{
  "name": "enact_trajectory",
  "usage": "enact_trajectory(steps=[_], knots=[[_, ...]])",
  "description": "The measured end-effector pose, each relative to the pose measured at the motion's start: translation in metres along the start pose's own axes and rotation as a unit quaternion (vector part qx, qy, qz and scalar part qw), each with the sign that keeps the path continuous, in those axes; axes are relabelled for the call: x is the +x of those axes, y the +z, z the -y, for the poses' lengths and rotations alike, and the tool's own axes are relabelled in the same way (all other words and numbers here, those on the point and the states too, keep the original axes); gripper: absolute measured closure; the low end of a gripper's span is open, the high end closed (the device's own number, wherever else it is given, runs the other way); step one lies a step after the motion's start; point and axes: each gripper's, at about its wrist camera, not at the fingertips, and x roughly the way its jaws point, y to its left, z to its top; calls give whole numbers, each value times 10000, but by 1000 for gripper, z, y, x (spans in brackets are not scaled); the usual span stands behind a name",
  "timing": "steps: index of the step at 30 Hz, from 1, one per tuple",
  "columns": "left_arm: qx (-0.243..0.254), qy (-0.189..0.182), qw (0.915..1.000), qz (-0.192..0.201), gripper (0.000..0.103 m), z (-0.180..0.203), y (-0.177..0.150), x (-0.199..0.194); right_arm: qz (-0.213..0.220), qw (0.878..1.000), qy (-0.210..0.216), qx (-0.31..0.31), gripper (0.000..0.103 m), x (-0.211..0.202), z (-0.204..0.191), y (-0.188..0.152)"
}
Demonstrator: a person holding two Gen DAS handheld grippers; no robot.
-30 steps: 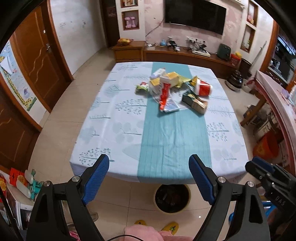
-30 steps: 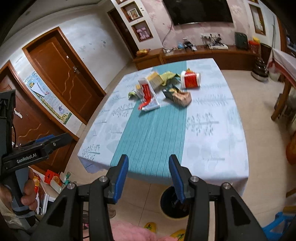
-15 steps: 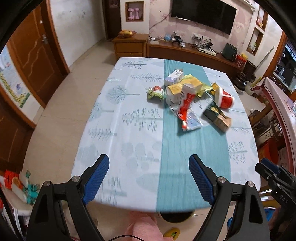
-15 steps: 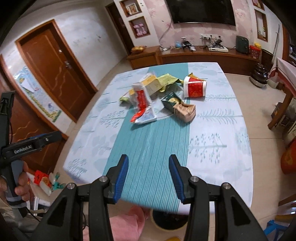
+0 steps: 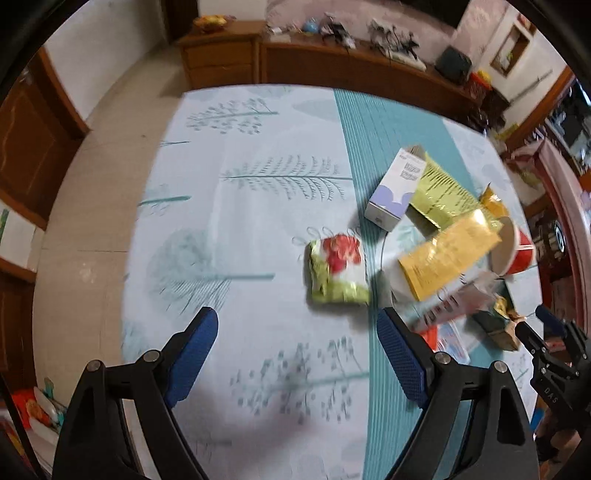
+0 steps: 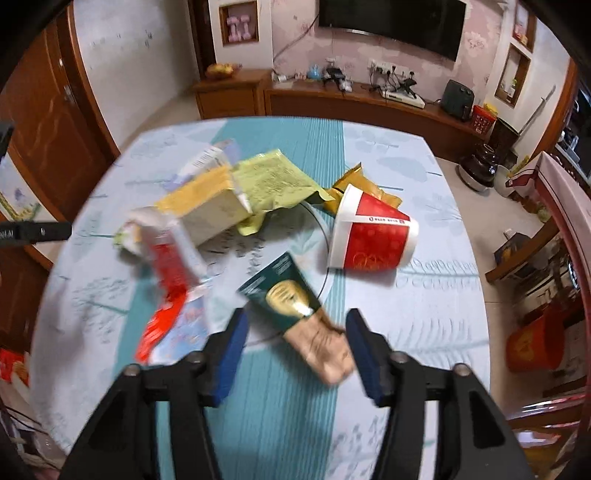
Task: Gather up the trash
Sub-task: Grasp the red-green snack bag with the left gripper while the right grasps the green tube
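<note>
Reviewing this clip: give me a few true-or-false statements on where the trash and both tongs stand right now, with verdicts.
1. The right tongs are open with the green and tan packet lying between their fingers. True.
2. The red paper cup stands upright. False: it lies on its side on the tablecloth.
3. The left tongs are shut on the flowered green pouch. False: they are open, and the pouch lies on the cloth ahead of them, apart.
4. A white and purple carton lies beside a yellow-green wrapper. True.

Home living rm: TV (image 6: 391, 22), sideboard (image 6: 354, 99).
</note>
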Motion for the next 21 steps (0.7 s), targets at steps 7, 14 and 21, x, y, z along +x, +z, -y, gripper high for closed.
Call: enact_trajectory(steps=[7,14,21], knots=[[54,-168,9986,-502,16,7,25,49,-373,9981,72,-490,34,40,-4,15],[160,-131,9968,-772,18,12,34,77,-957,9929,67,-708,34,68,-10,10],[435,-92,9950,-895,36,31,37,93,-1158,9926,94,-339,53,75,-7,2]])
